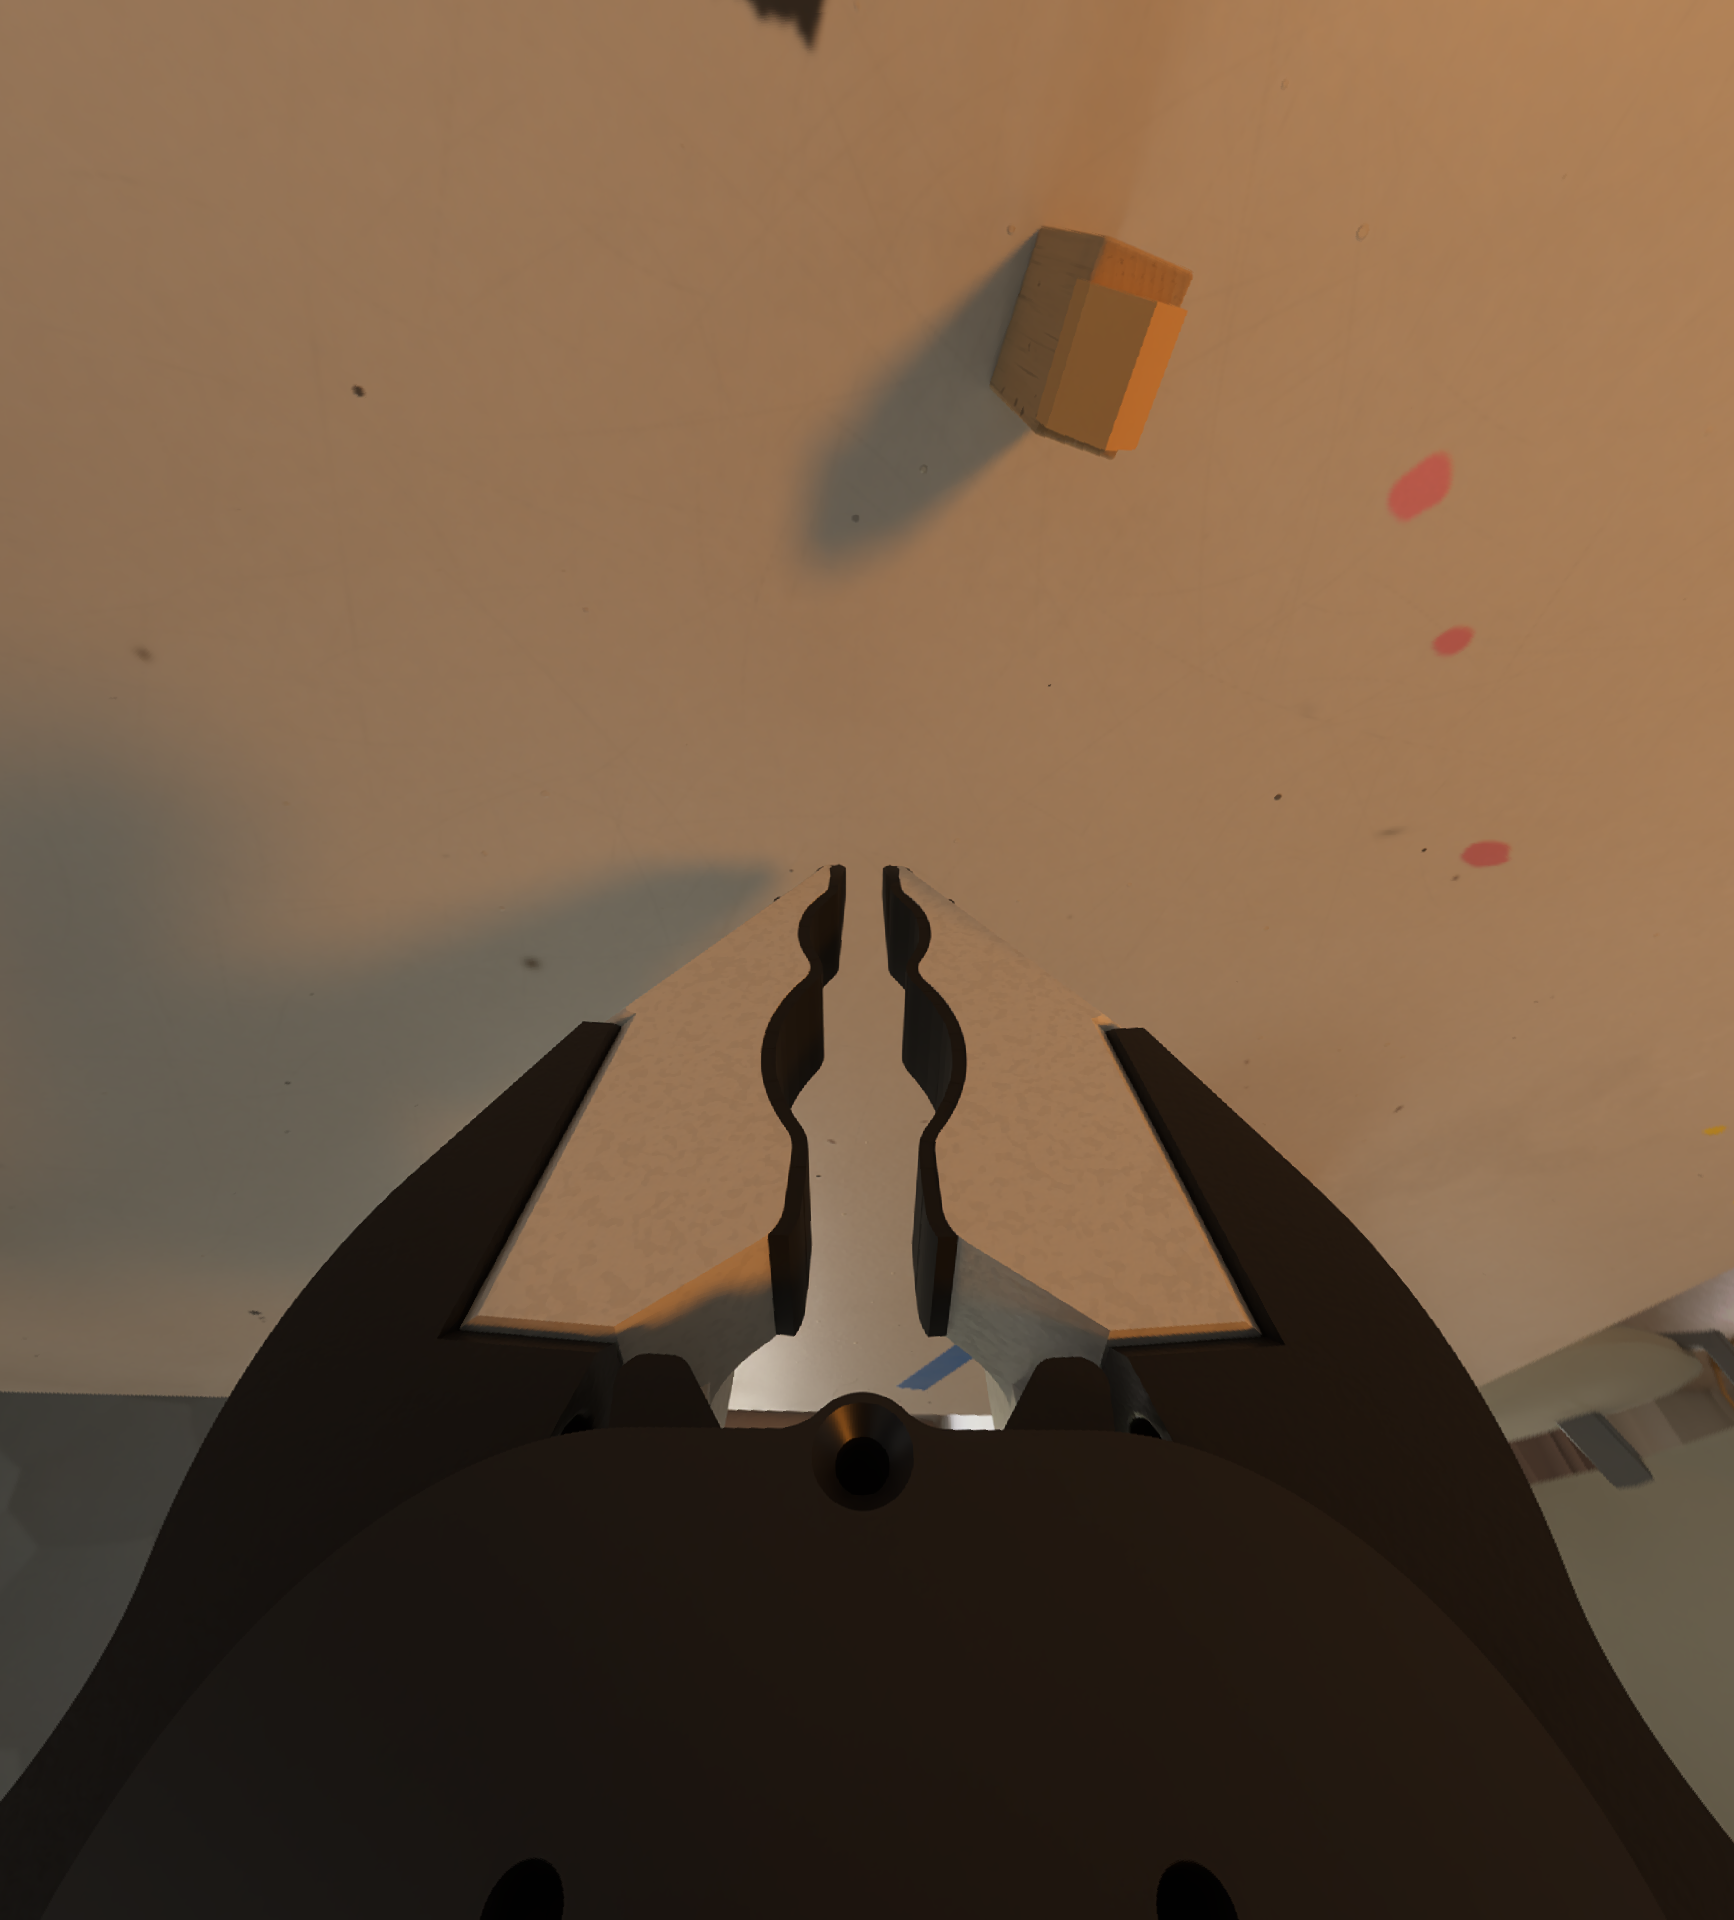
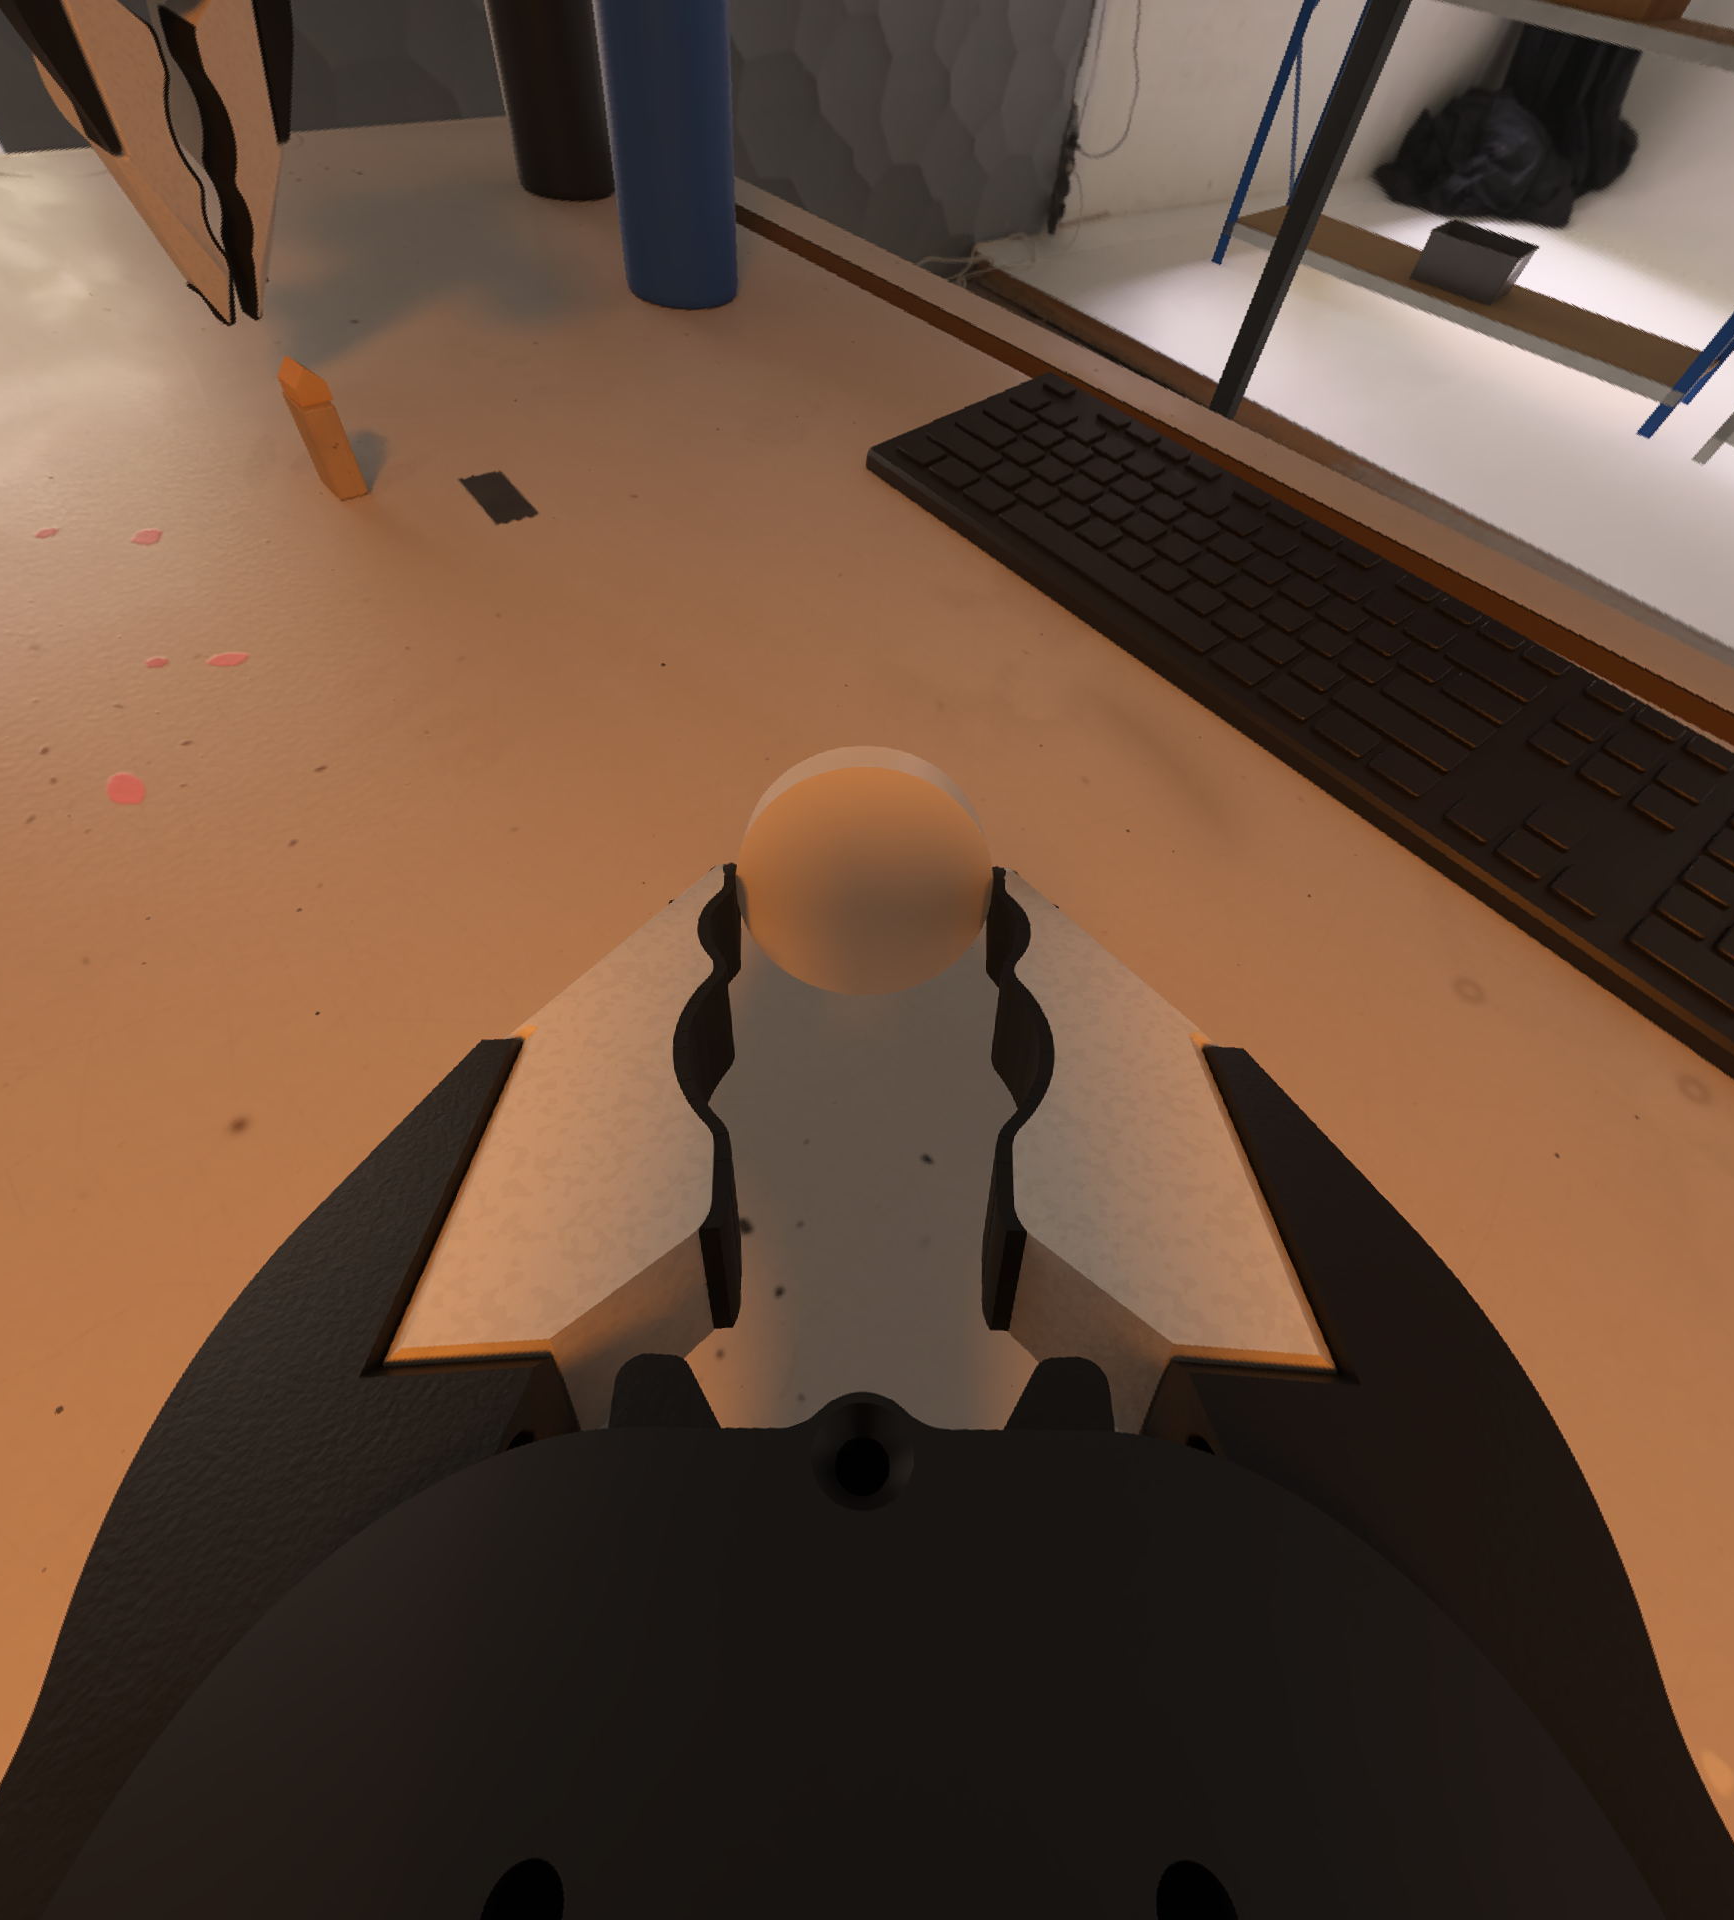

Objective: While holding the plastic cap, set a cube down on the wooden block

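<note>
In the left wrist view an orange cube (image 1: 1107,364) rests on a tan wooden block (image 1: 1034,312) on the beige table (image 1: 427,468), slightly turned against it. My left gripper (image 1: 863,873) is above the table, short of the stack, empty, with only a thin slit between its tips. The right wrist view shows the block (image 2: 333,452), the cube (image 2: 302,384) and the left gripper (image 2: 229,296) at far left. My right gripper (image 2: 863,883) is shut on a round pale plastic cap (image 2: 863,831), held above the table.
A black keyboard (image 2: 1362,644) lies along the table's right edge. A blue cylinder (image 2: 676,156) and a dark cylinder (image 2: 551,104) stand at the back. A black tape patch (image 2: 499,497) and red paint spots (image 2: 125,788) mark the tabletop. Shelving (image 2: 1465,270) stands beyond the edge.
</note>
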Robot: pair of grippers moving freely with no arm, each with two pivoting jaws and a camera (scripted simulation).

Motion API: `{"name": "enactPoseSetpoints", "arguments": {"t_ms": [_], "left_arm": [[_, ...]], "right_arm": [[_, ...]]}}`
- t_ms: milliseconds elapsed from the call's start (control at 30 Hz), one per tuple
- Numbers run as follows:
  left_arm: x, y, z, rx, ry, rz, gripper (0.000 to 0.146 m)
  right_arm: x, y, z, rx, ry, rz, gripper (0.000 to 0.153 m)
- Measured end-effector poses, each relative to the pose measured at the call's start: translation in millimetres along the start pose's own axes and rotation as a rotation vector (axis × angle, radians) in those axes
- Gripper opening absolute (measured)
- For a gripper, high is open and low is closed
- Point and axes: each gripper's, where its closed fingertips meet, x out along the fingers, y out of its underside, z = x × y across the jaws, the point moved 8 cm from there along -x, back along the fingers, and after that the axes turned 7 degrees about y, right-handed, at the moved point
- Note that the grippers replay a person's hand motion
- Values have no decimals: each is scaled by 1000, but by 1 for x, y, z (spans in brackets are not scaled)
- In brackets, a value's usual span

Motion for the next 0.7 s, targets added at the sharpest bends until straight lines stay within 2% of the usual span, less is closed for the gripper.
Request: {"name": "enactPoseSetpoints", "arguments": {"t_ms": [233, 300, 467, 567, 700], "left_arm": [[18, -1, -1, -34, 132, 103, 2], [17, -7, -1, -8, 144, 82, 0], [-3, -29, -5, 150, 41, -95, 0], [-12, -29, -6, 184, -29, -126, 0], [-11, -25, -5, 164, -34, -106, 1]], "right_arm": [[-15, -9, -4, -54, 73, -76, 47], [-20, -11, -6, -55, 103, -105, 47], [-20, -8, -11, -60, 139, -87, 47], [-16, -4, -13, -56, 135, -68, 47], [-10, 2, -14, -41, 120, -37, 47]]}}
